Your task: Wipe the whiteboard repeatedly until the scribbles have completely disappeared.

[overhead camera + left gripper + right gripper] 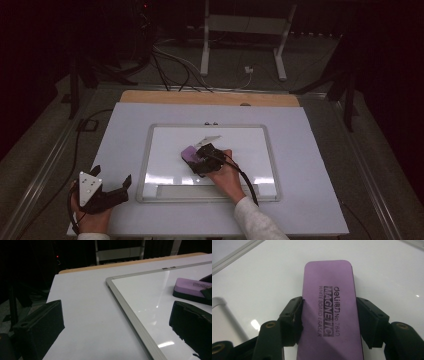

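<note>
A purple whiteboard eraser (190,153) with a black underside lies flat on the whiteboard (250,145) near its middle. My right gripper (199,159) is shut on the eraser (329,302), its jaws pressing both long sides; the printed top faces the camera. The eraser (191,286) also appears at the right in the left gripper view. My left gripper (111,179) is open with nothing between its jaws, held over the white table's front left corner, beside the whiteboard's silver frame (130,312).
The whiteboard has a silver frame and a tray strip (192,190) along its near edge. A wooden strip (210,97) borders the table's far edge. Cables (175,65) and a white stand (245,30) are on the dark floor beyond.
</note>
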`<control>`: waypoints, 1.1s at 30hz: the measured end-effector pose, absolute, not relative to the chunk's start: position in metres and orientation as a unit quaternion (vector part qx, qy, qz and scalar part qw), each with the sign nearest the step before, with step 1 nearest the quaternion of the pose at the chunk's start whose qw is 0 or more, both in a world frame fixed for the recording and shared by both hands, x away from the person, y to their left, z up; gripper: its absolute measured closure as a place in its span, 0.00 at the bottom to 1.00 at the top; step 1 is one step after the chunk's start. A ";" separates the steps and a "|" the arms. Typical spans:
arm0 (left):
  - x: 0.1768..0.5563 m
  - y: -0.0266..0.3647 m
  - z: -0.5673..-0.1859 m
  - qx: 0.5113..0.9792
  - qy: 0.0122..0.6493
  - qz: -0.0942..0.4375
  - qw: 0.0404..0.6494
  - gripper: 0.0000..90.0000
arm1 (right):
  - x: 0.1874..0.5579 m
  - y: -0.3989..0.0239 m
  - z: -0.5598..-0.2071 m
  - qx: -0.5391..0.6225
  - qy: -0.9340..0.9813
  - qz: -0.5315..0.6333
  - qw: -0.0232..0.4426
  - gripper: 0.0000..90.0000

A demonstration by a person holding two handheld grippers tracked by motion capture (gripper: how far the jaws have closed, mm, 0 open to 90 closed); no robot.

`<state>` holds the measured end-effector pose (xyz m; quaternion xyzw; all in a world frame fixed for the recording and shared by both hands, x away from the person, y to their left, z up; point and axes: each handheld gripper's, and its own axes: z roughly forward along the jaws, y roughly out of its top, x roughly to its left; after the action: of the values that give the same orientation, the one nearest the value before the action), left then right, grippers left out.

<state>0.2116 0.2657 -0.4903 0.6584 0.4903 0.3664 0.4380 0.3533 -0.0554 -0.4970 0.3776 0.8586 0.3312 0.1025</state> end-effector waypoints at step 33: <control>0.211 0.268 -0.492 0.658 0.493 0.365 0.437 0.00 | 0.401 -0.145 -0.495 0.538 0.771 0.280 0.192 0.46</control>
<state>0.2109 0.2677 -0.4920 0.6576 0.4934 0.3651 0.4369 0.4013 -0.1446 -0.4949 0.5385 0.7713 0.2802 0.1915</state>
